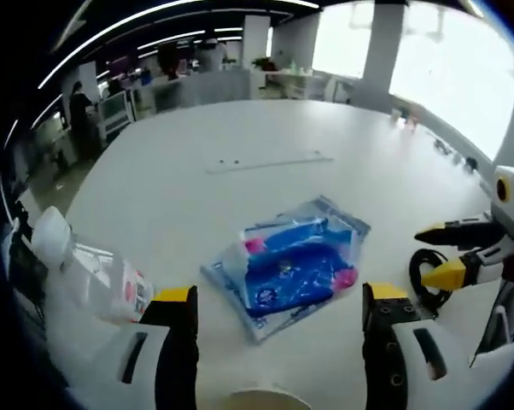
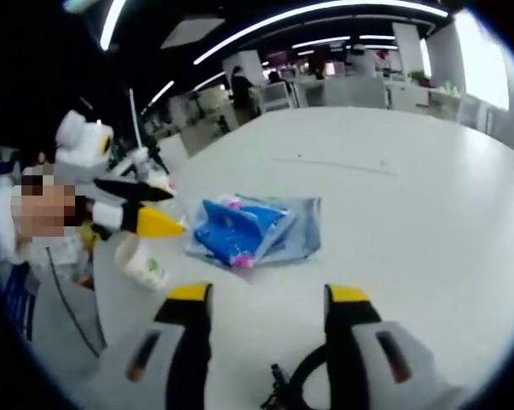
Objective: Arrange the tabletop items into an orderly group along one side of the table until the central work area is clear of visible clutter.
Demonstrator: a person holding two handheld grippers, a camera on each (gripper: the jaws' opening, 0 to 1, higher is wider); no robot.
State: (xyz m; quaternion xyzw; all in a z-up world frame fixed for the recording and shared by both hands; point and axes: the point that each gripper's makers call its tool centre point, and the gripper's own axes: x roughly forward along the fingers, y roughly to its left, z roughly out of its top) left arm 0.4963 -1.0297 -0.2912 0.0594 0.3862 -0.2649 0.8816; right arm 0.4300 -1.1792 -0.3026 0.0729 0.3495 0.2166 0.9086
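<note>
A clear plastic bag holding blue packets lies flat on the white table, just ahead of my left gripper, which is open with nothing between its jaws. A clear bottle with a white cap lies on its side to the left of that gripper. From the right comes my right gripper, above a coil of black cable. In the right gripper view the bag lies beyond my open right gripper. The left gripper hovers over the bottle, and the cable lies below.
A thin pale strip lies on the far part of the table. A round pale rim shows at the bottom edge between the left jaws. Office desks and a standing person are beyond the table's far edge.
</note>
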